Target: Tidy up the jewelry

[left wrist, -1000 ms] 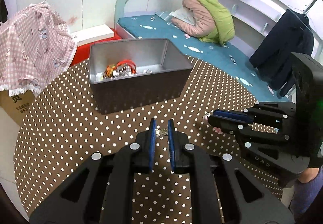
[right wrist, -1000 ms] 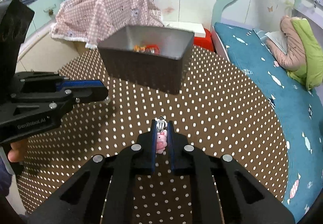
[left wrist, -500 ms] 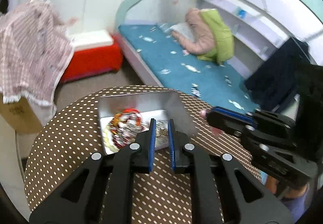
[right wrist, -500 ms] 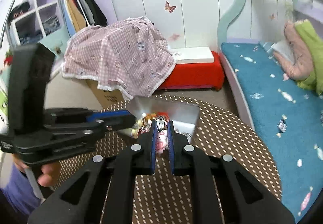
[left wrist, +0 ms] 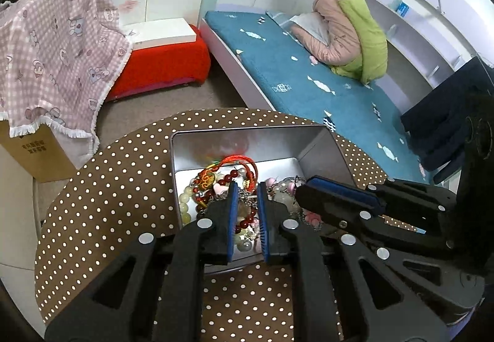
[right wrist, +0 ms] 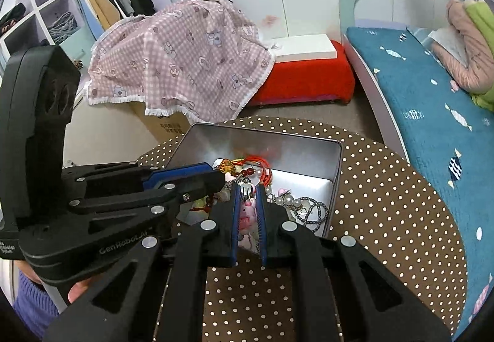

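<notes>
Two hand-held grippers hang over a grey metal box [left wrist: 321, 153] that stands on a round table [left wrist: 123, 175] covered in a brown cloth with white dots. The box holds a tangle of jewelry — a red cord bracelet [left wrist: 244, 163], dark red beads, pale green beads and a gold charm. The right gripper [right wrist: 247, 209] has its blue pads pressed together on a small pink pig charm [right wrist: 246, 214], whose metal clasp pokes out above the pads, and the charm hangs just above the pieces in the box. The left gripper [left wrist: 246, 212] is parting its jaws; beads and a bit of chain show in the gap, but I cannot tell whether any piece is gripped or simply lies in the box beneath. Everything here looks light and small, the charm hard and smooth, so it could slip; the body of the charm, as held now, seems a safer hold than the thin clasp. Strung beads and chains are limp and likely to snag on one another if lifted. The right wrist view shows the pig charm, a dark braided chain [right wrist: 311, 212] near the box's right wall and a fingertip under the left gripper — none of this appears in the left wrist view, which shows more of the pile.
</notes>
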